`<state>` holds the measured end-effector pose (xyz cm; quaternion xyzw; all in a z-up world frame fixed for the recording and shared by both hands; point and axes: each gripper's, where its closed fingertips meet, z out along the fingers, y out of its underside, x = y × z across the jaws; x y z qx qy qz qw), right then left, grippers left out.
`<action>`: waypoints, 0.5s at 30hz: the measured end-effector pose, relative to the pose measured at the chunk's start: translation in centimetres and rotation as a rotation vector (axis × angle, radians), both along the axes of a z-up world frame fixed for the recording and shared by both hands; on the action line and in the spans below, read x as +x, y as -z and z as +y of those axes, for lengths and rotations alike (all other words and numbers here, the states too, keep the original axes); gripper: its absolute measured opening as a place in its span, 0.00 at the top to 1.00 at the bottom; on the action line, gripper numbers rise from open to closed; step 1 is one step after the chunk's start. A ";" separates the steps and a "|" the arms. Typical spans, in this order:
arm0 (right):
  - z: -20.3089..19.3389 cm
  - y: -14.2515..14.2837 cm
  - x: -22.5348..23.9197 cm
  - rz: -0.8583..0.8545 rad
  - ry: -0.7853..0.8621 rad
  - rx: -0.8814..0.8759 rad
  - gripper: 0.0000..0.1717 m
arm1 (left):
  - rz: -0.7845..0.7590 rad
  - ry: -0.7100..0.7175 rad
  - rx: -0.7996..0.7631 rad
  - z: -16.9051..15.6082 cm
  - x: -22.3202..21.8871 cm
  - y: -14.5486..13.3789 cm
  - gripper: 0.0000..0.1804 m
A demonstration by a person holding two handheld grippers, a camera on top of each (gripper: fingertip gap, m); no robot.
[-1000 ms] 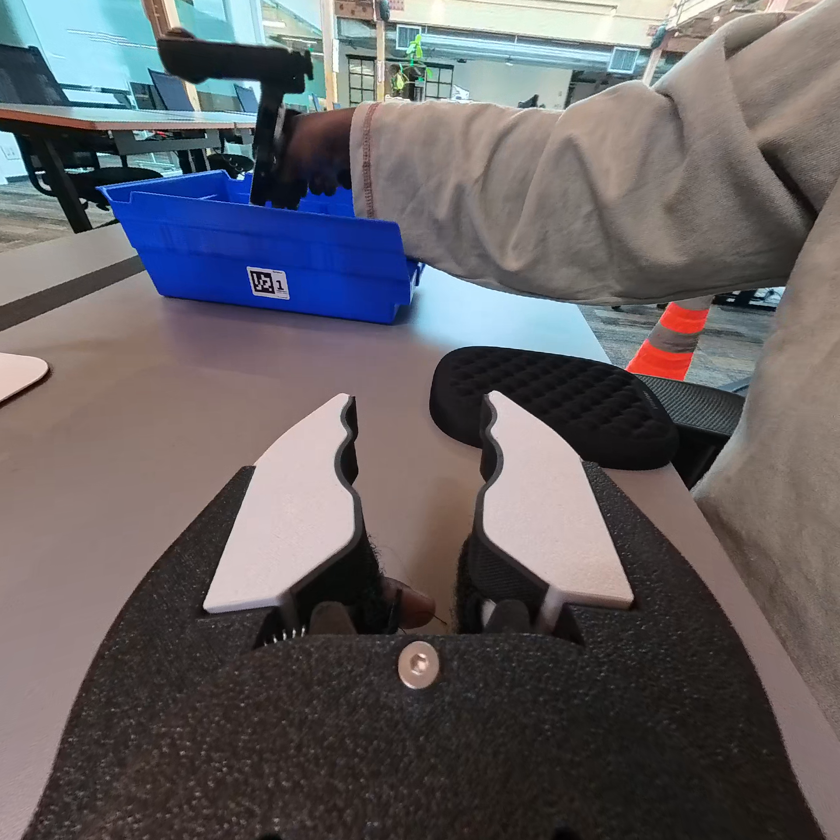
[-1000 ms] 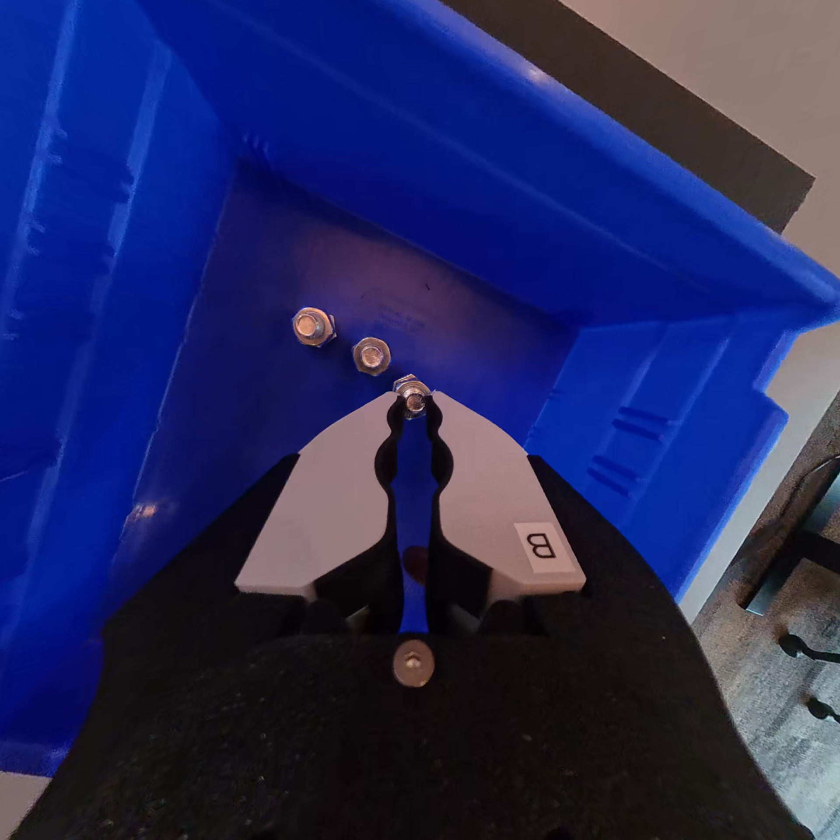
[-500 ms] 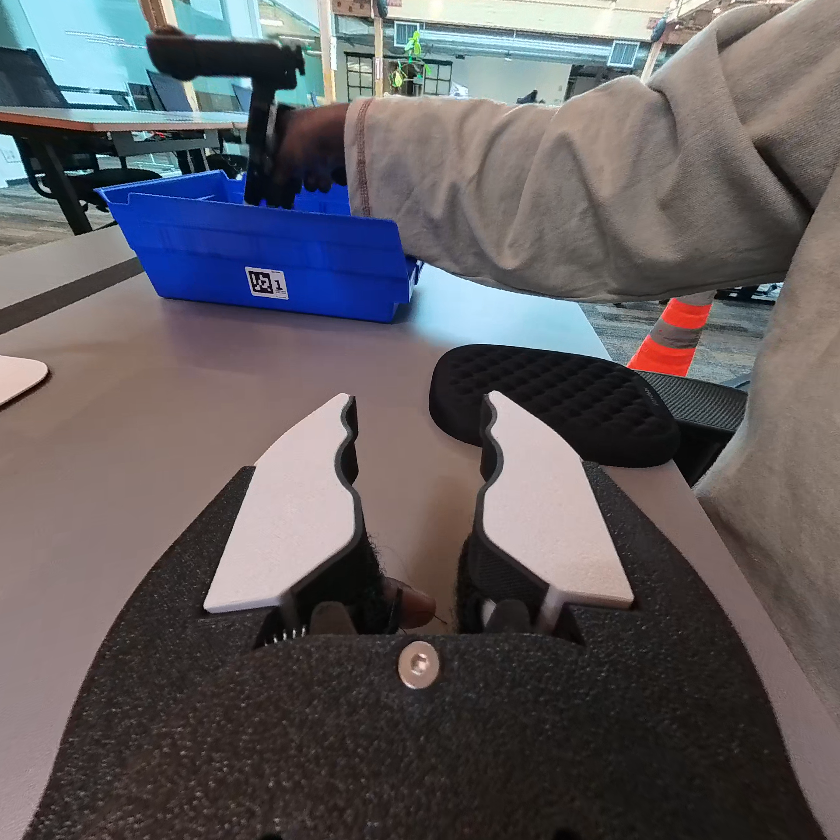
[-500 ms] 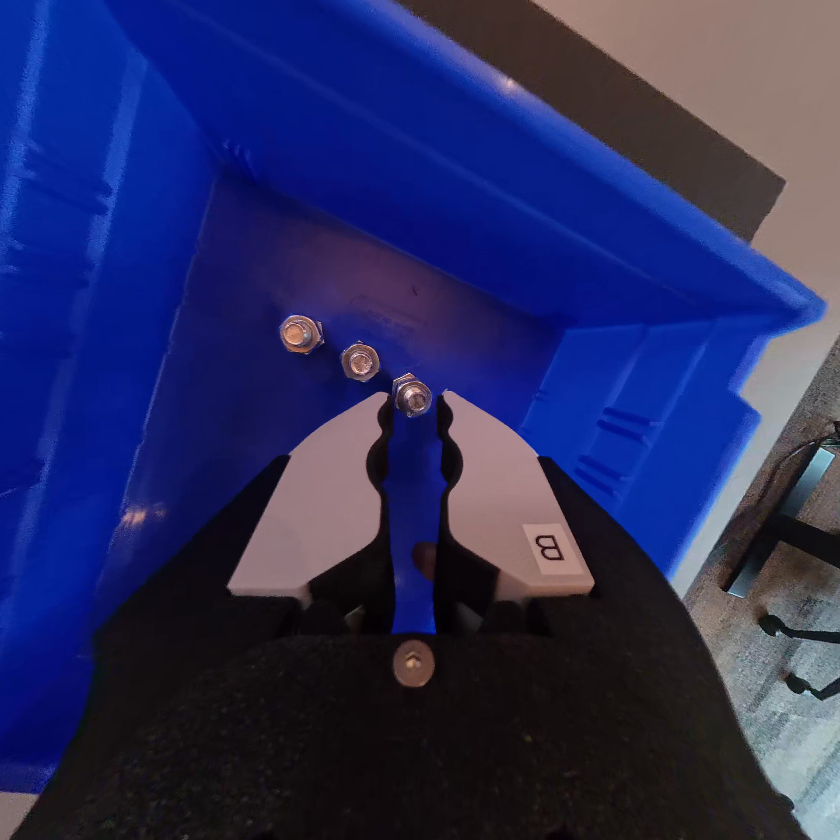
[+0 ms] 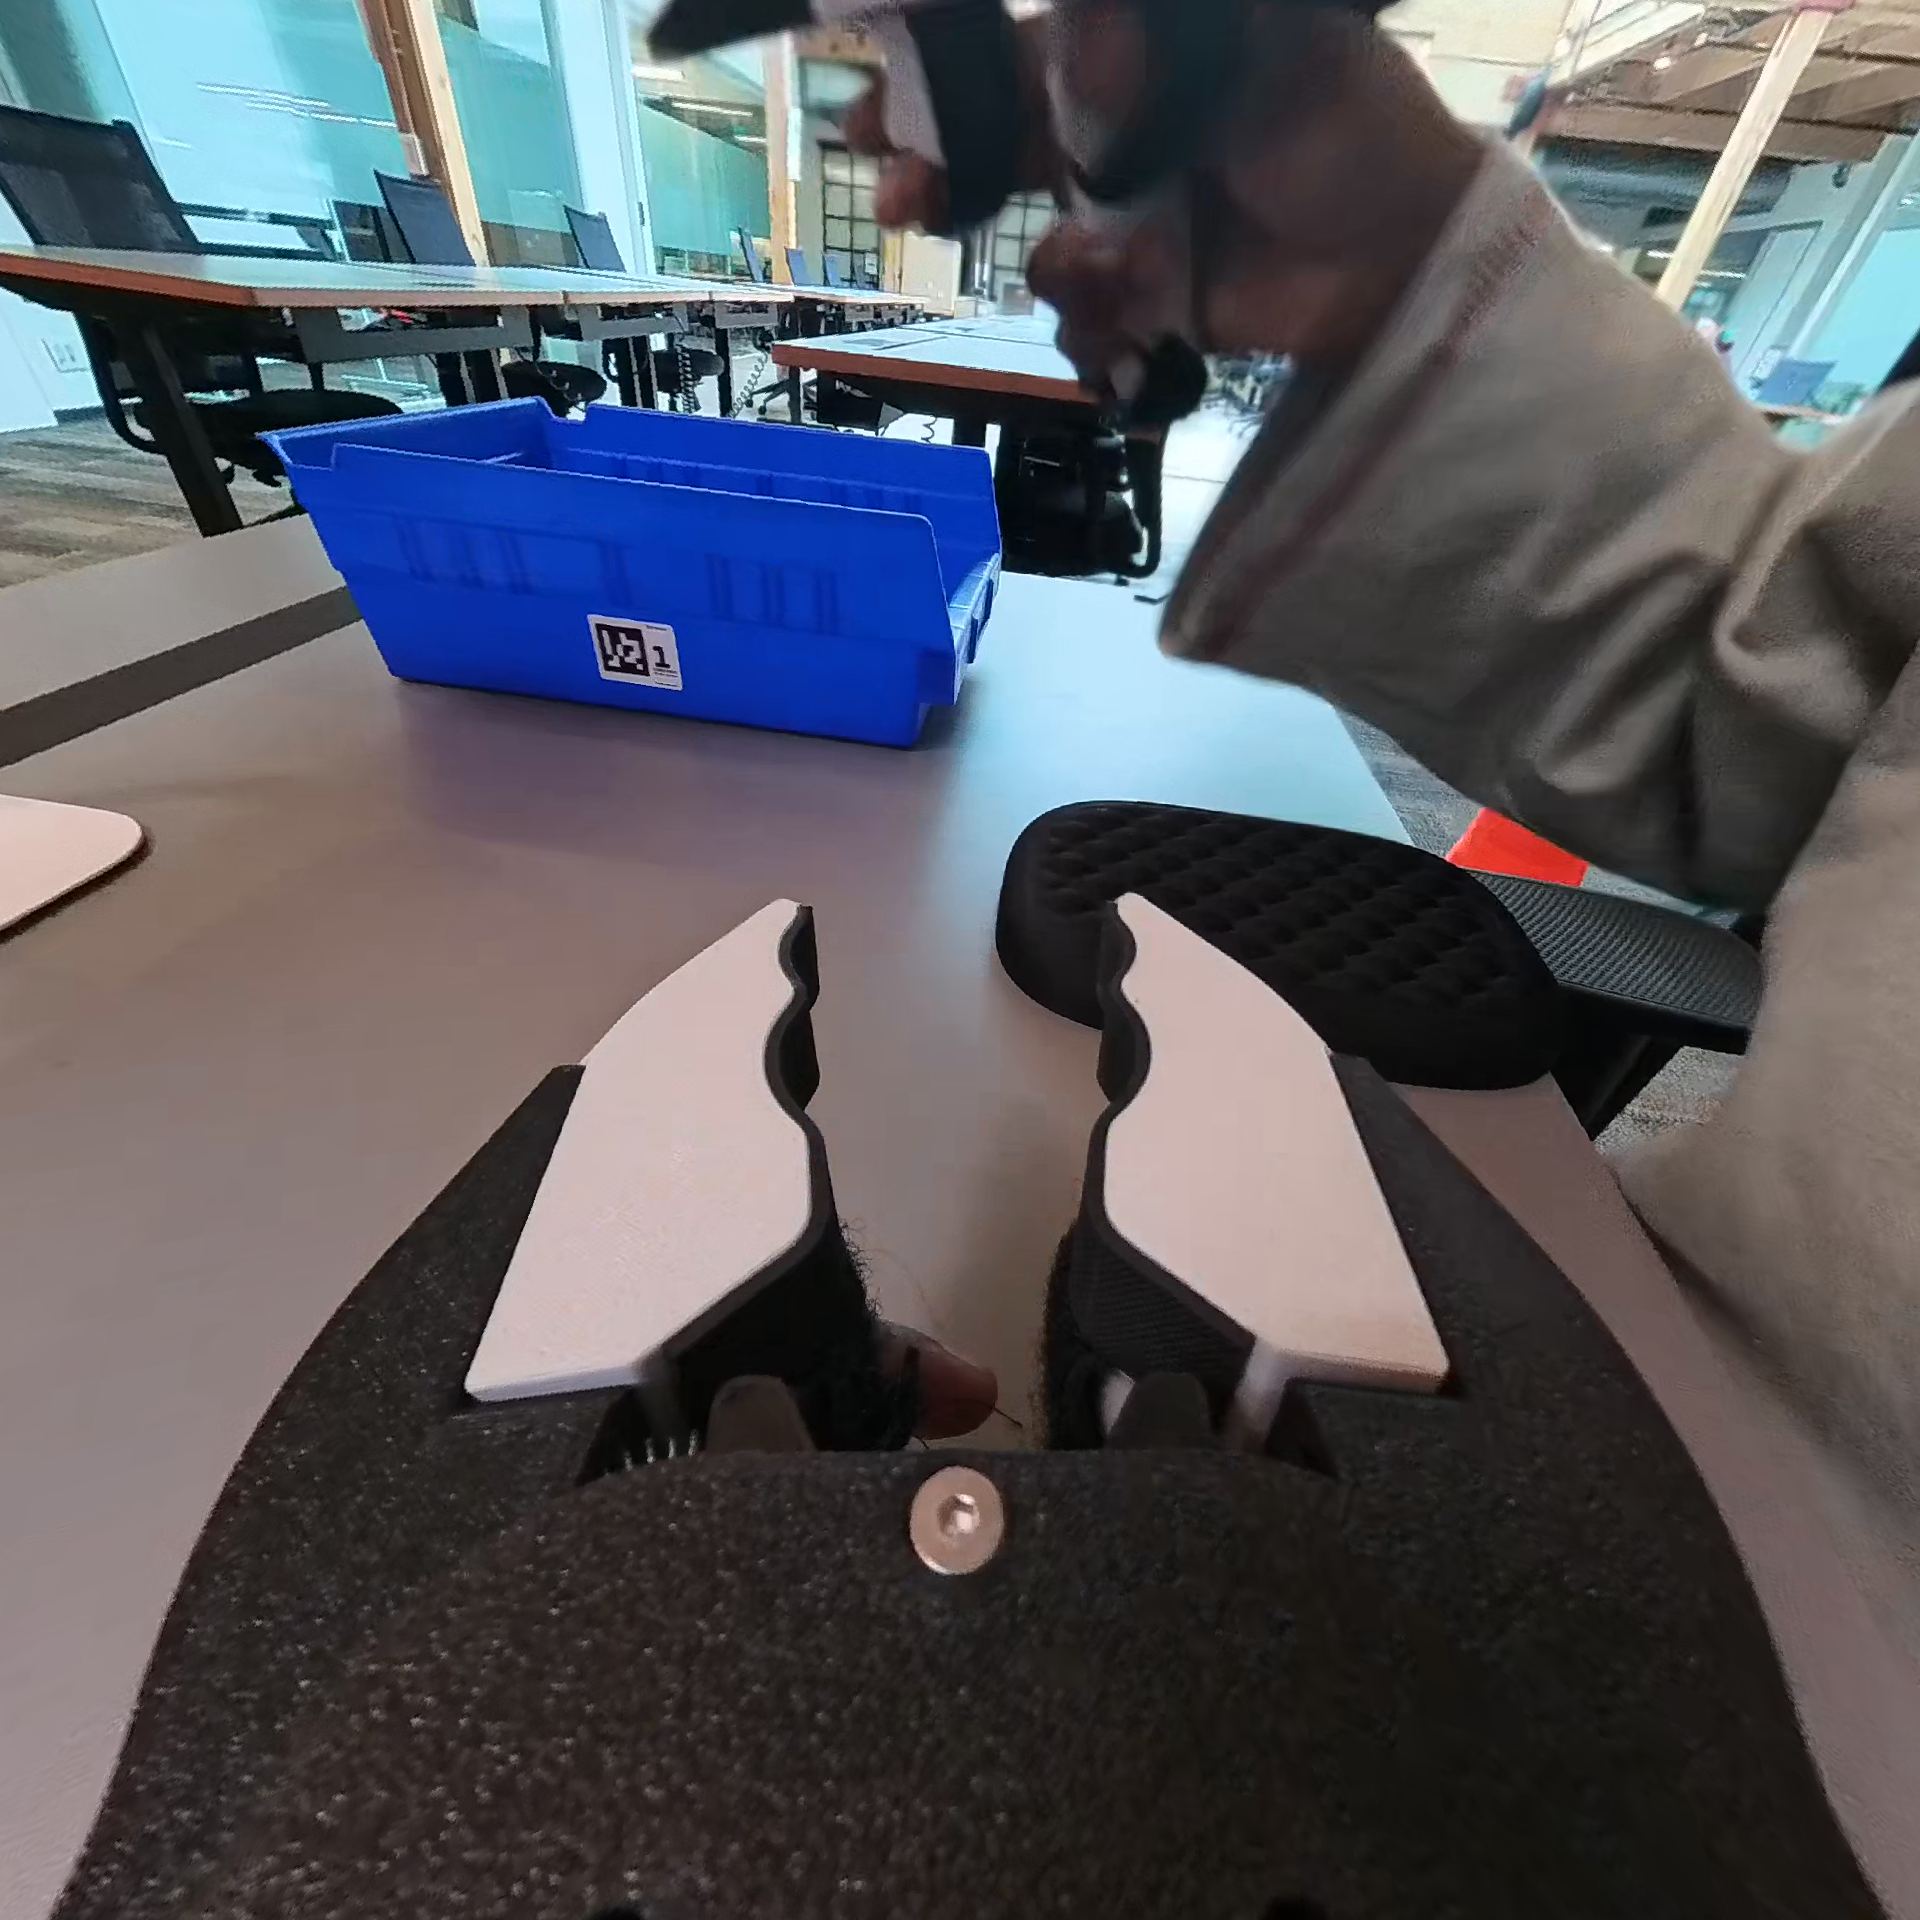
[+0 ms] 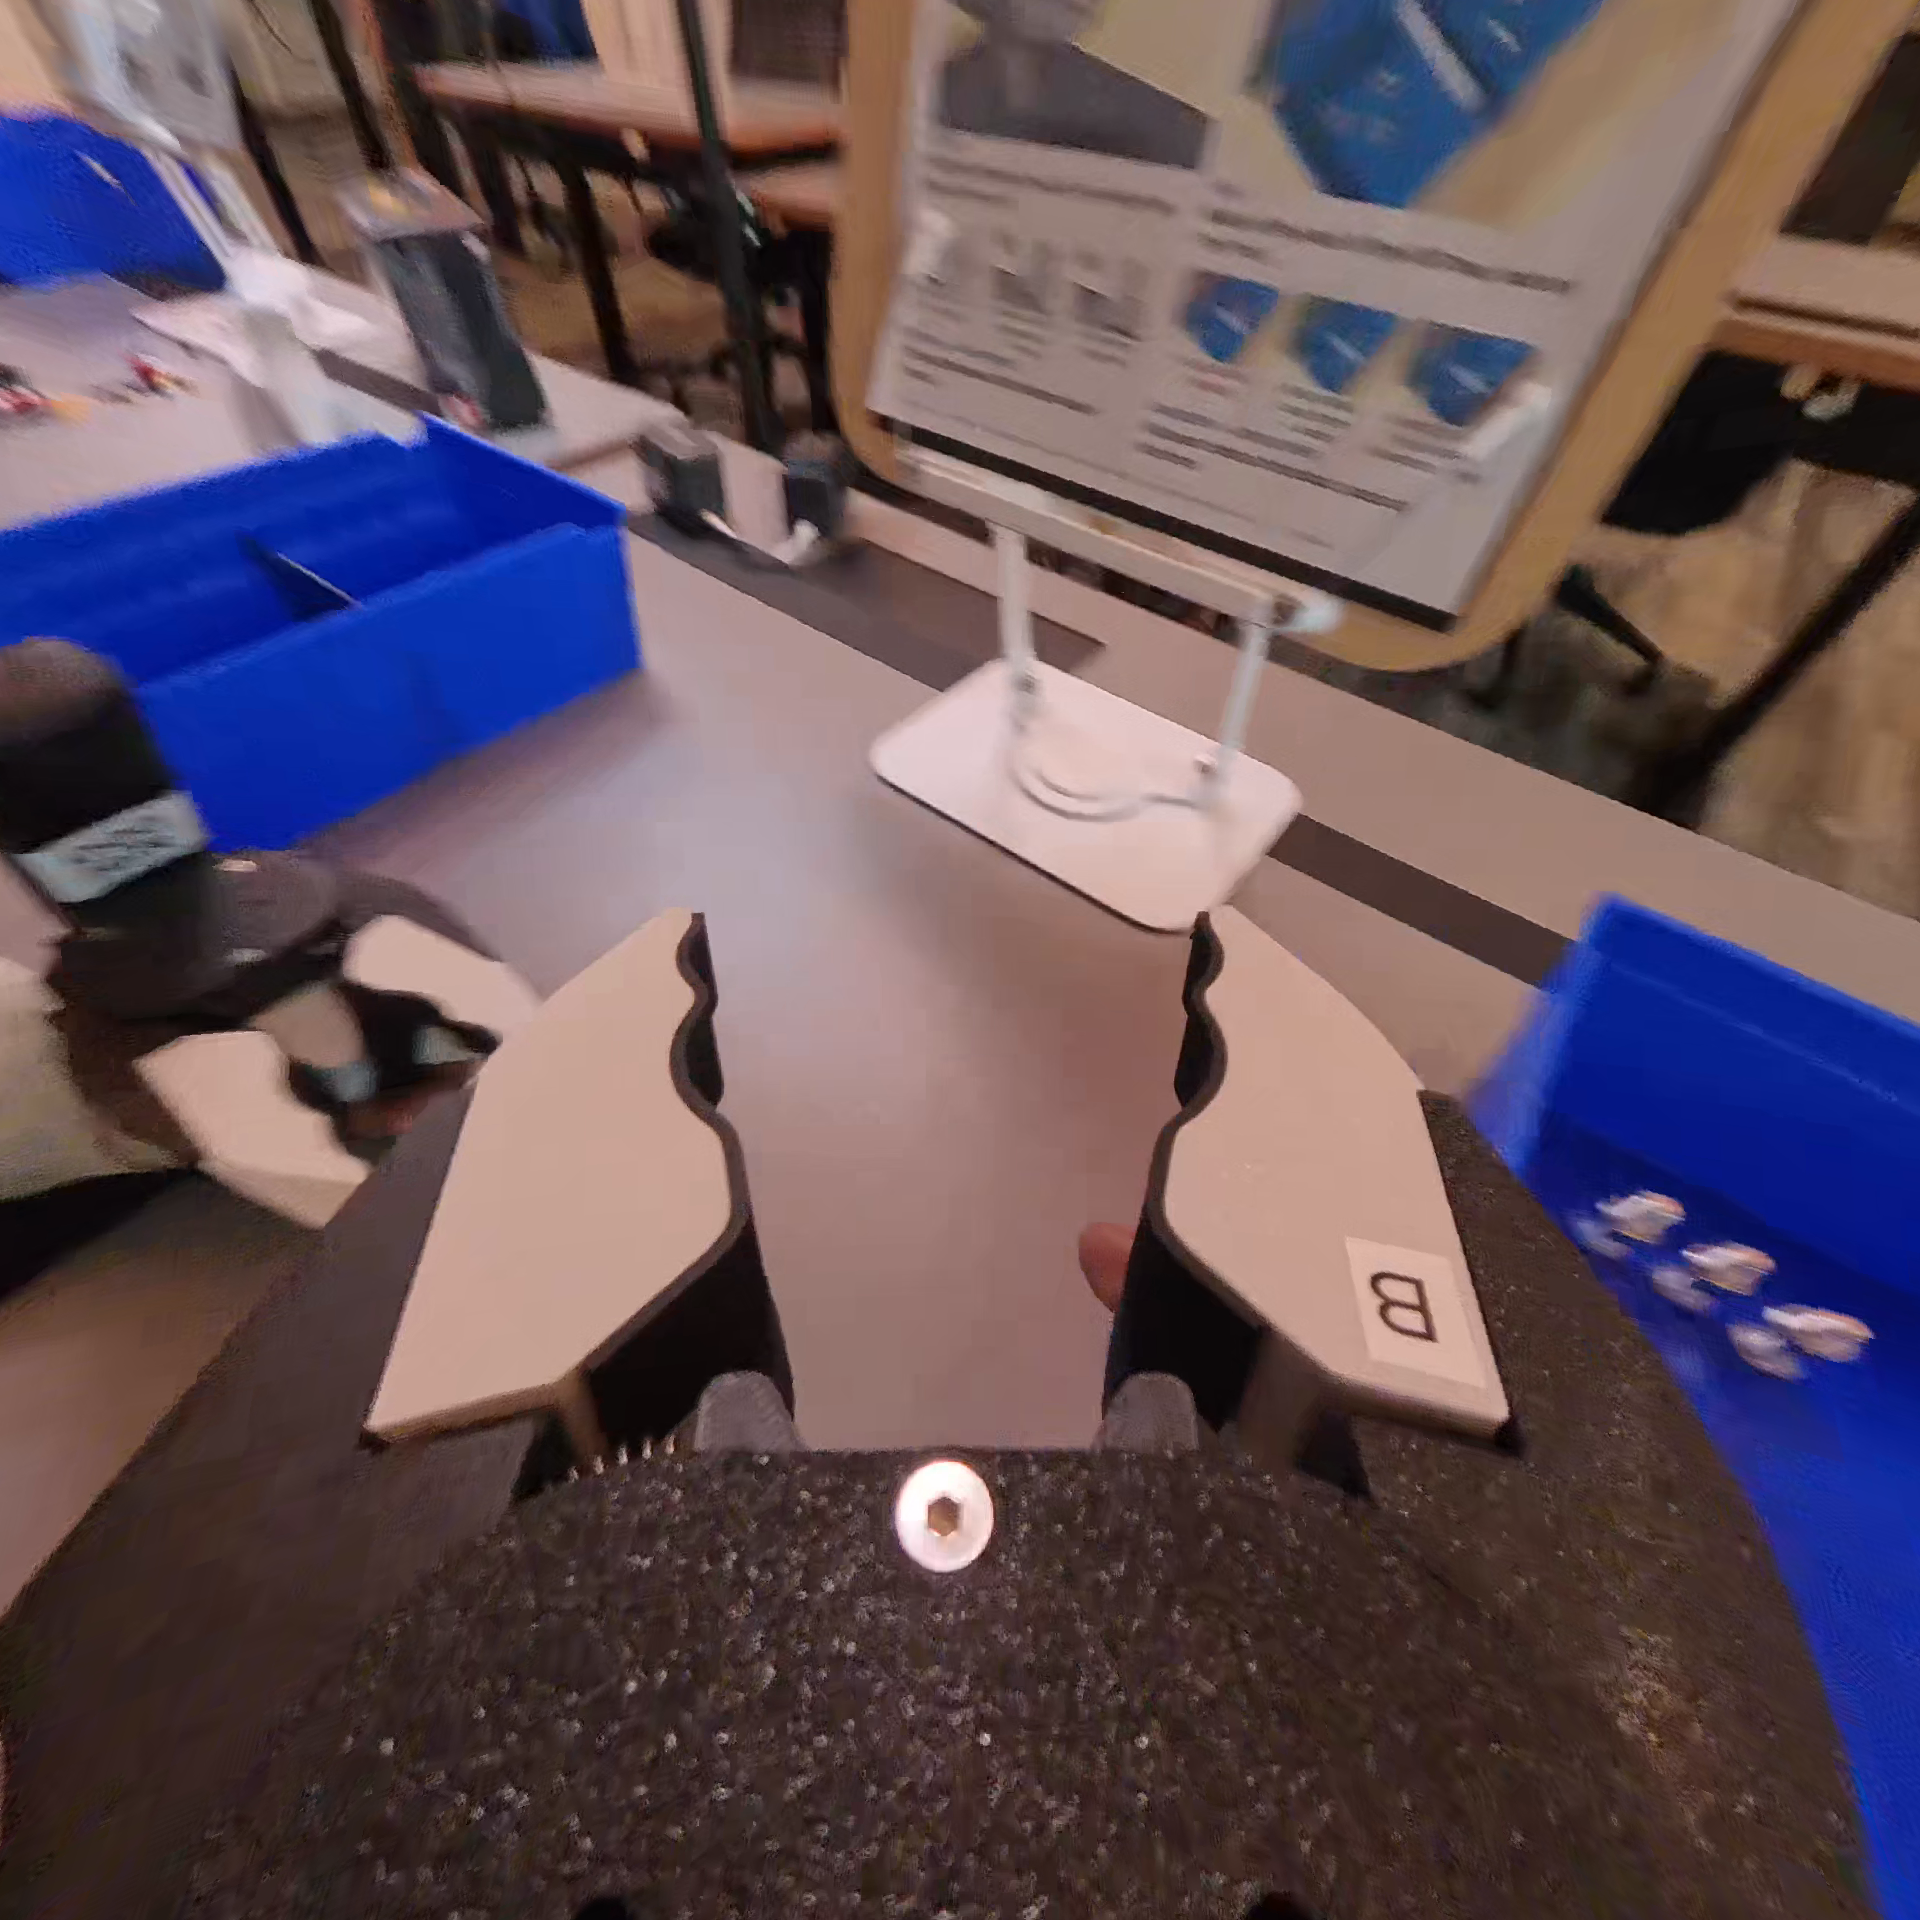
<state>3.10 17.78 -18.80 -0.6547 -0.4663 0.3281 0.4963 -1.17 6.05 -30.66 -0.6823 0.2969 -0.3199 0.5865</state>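
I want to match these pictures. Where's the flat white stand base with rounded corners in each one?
Left wrist view: only a corner of the flat white stand base shows, at the far left edge.
Right wrist view: it sits whole near the middle.
Shared landmark: the blue plastic bin.

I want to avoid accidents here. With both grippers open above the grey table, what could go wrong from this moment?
1. The right gripper, open and holding nothing, looks blurred from motion; it might strike the white stand base just ahead.
2. The left gripper is close beside it; the two could collide.
3. The blue bin holding small metal fasteners sits just right; a bump might scatter them.
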 end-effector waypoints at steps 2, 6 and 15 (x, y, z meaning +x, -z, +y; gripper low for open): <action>-3.3 1.7 -1.4 0.080 -0.039 0.040 0.52 | -0.001 -0.004 0.008 0.0 -0.1 -0.1 0.72; -5.0 6.4 -2.6 0.177 -0.010 0.066 0.54 | -0.007 -0.013 0.018 -0.3 -0.2 -1.0 0.71; -5.6 10.1 -3.2 0.206 -0.047 0.044 0.58 | 0.157 -0.164 -0.018 -6.2 -12.6 -10.0 0.74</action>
